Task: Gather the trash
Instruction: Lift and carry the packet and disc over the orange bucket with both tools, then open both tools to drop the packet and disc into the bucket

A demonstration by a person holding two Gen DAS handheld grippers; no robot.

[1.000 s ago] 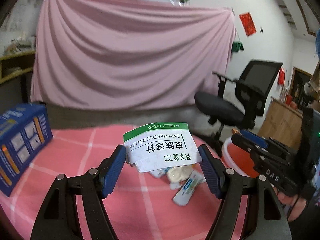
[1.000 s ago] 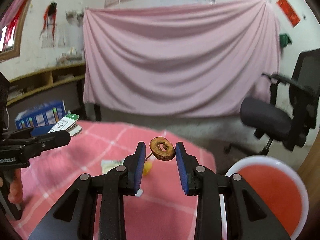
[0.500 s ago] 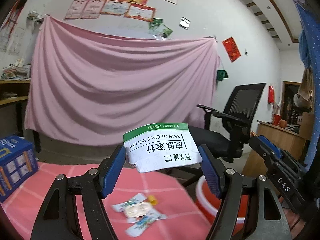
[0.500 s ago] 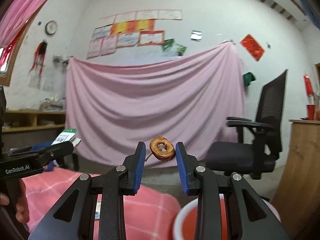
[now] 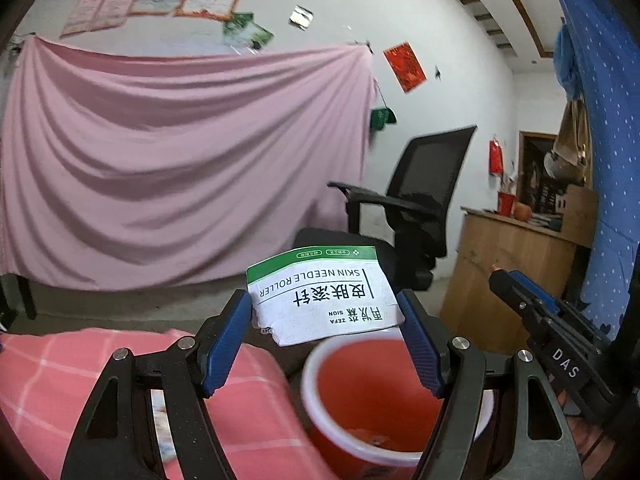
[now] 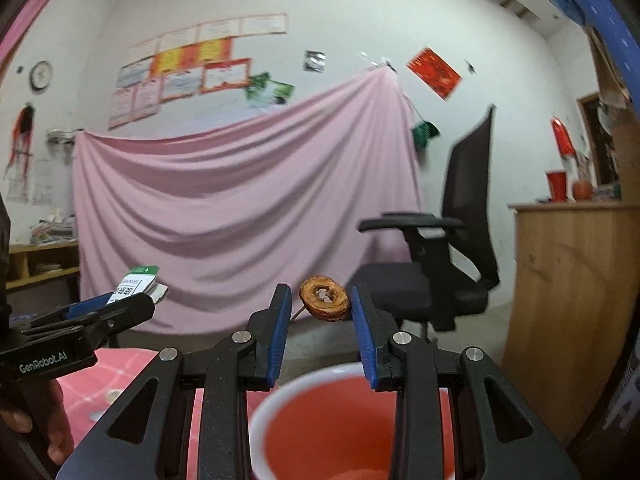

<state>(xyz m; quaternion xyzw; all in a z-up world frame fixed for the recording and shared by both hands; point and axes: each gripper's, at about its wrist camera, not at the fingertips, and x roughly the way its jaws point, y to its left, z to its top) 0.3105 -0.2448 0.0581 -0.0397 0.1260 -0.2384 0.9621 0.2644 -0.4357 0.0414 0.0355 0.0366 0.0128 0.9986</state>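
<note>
My left gripper (image 5: 325, 322) is shut on a white and green paper packet (image 5: 320, 294) printed "SKIN NEEDLE ROLLER", held above the near rim of a red bucket with a white rim (image 5: 376, 388). My right gripper (image 6: 319, 310) is shut on a brown dried fruit slice with a hole (image 6: 324, 298), held above the same bucket (image 6: 332, 424). The left gripper and its packet (image 6: 134, 280) show at the left of the right wrist view. The right gripper (image 5: 520, 292) shows at the right of the left wrist view.
A table with a pink checked cloth (image 5: 60, 368) lies left of the bucket, with some wrappers (image 6: 108, 394) on it. A black office chair (image 5: 416, 208) stands behind the bucket. A wooden cabinet (image 6: 572, 280) is on the right. A pink sheet (image 5: 160, 160) hangs on the back wall.
Both grippers have swung right from over the table to above the red bucket, each keeping hold of its item. The blue box and the wrappers have left the left wrist view.
</note>
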